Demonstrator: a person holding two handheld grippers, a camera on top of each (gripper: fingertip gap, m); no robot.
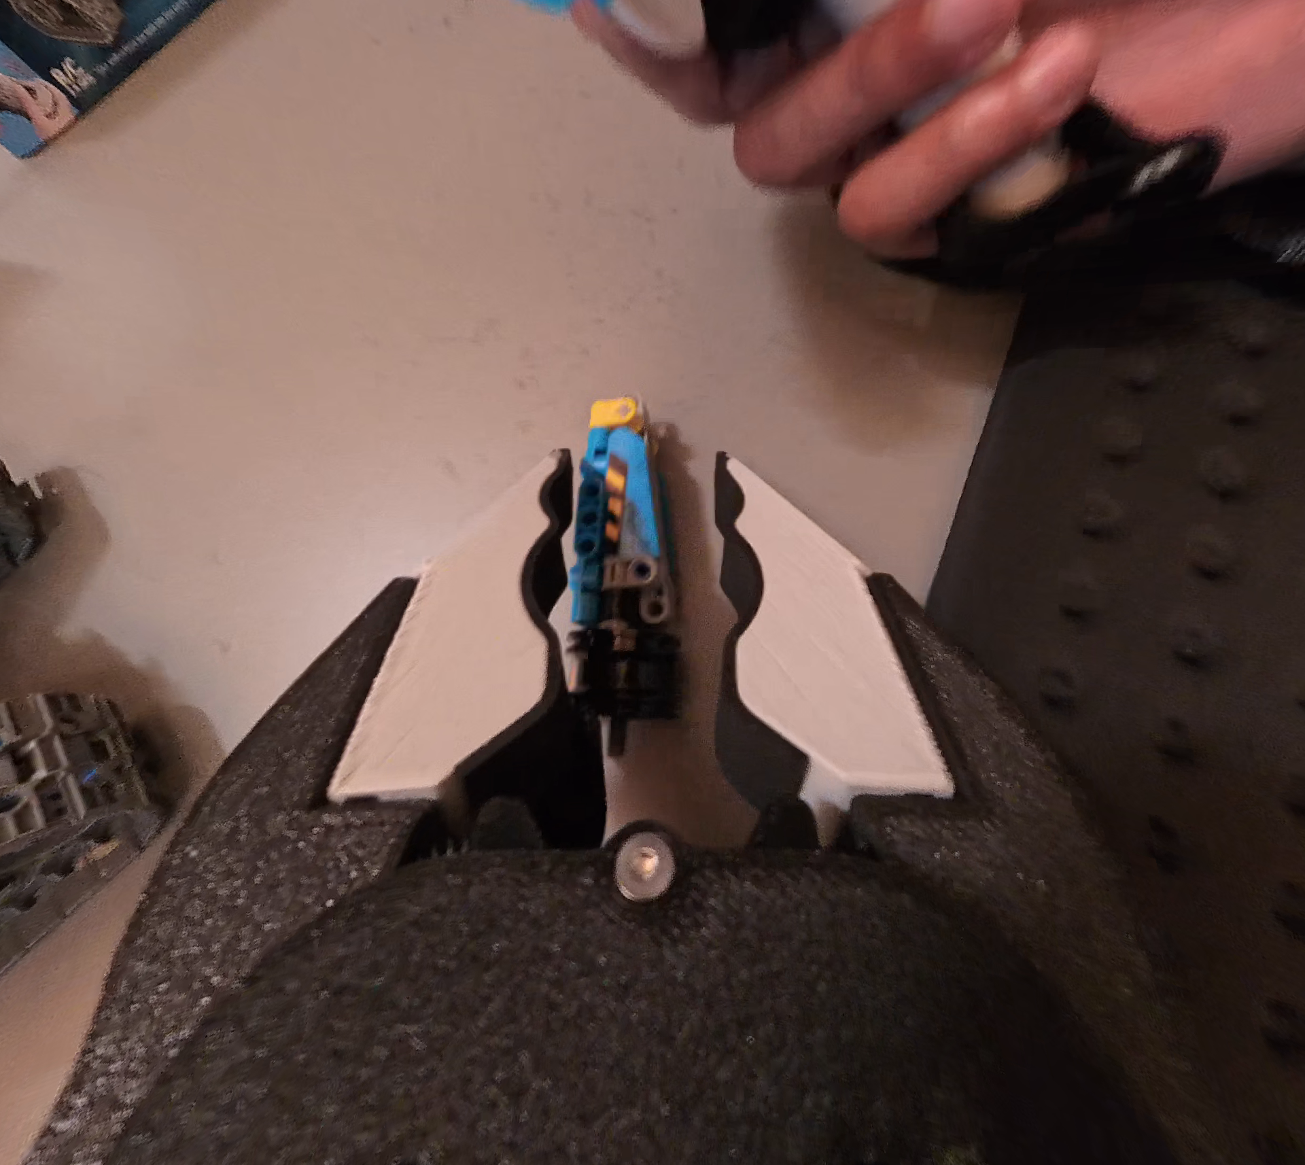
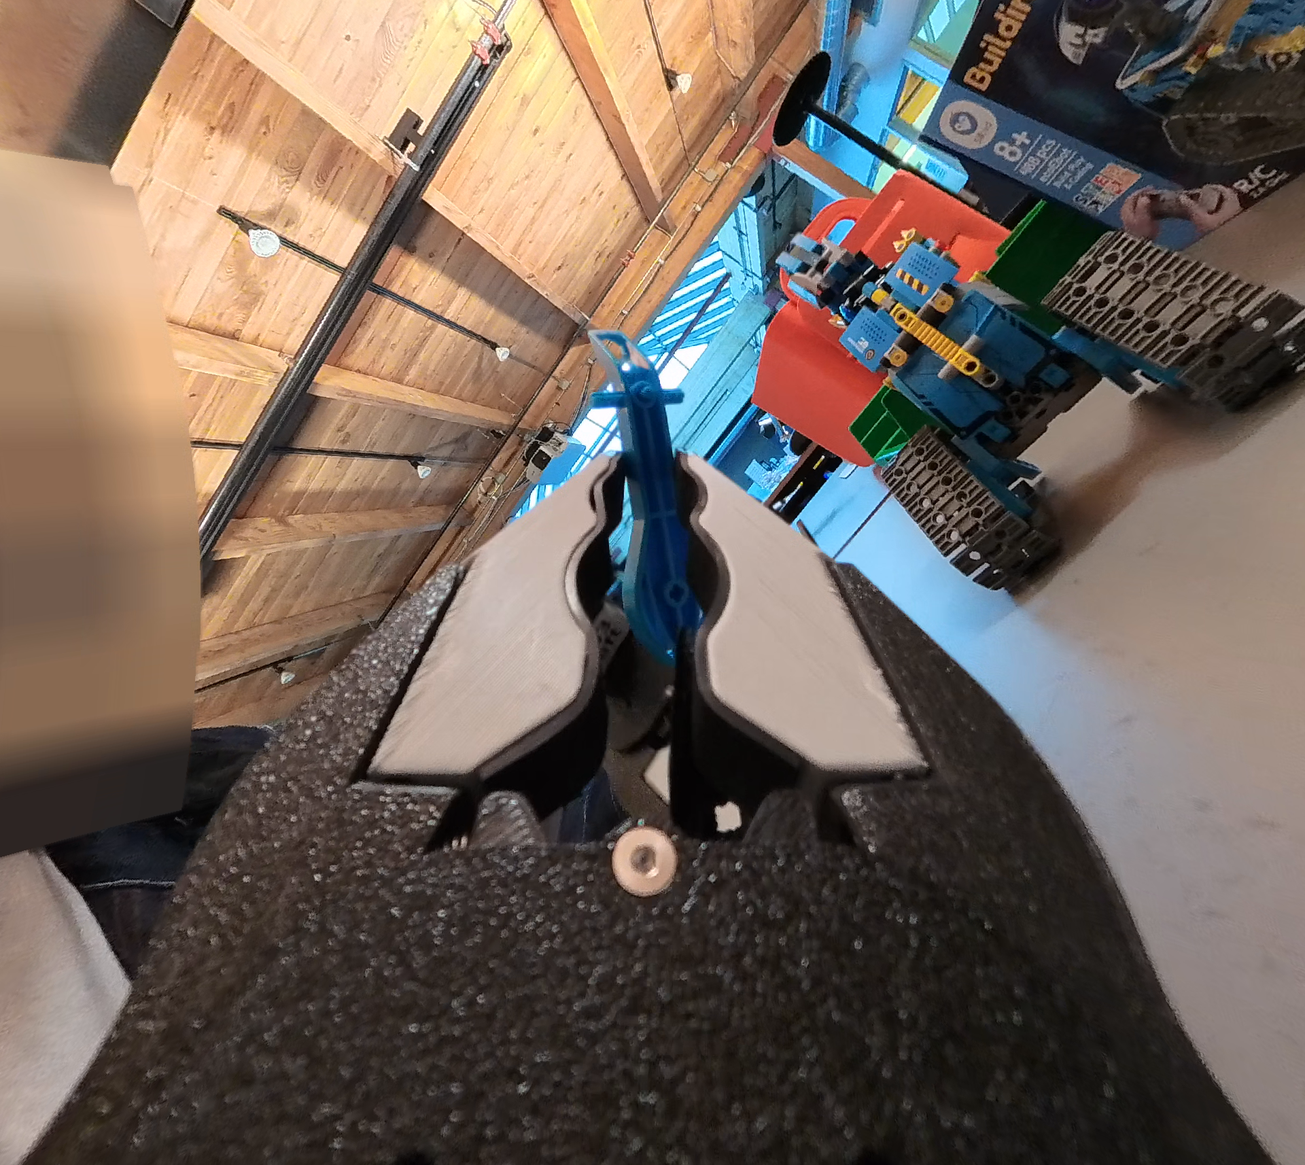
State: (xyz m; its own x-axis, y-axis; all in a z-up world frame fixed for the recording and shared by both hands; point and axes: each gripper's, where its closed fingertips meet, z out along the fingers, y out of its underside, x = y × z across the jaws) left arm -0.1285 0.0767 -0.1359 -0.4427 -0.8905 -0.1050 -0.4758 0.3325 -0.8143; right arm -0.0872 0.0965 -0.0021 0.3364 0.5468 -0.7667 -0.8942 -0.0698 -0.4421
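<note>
Grip firmly with right gripper (image 2: 646,464) fingers closed on the slim blue plastic part (image 2: 650,538), raised toward the wooden ceiling (image 2: 424,142), and centre left gripper (image 1: 641,459) fingers, parted, squarely about the small blue-and-yellow brick assembly (image 1: 621,531) between them over the desk (image 1: 353,319).

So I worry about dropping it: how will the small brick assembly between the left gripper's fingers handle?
The brick assembly looks rigid and light. Its pinned parts might pop apart if squeezed. It sits loosely between the left gripper's spread fingers, so it could slip or tilt.
</note>
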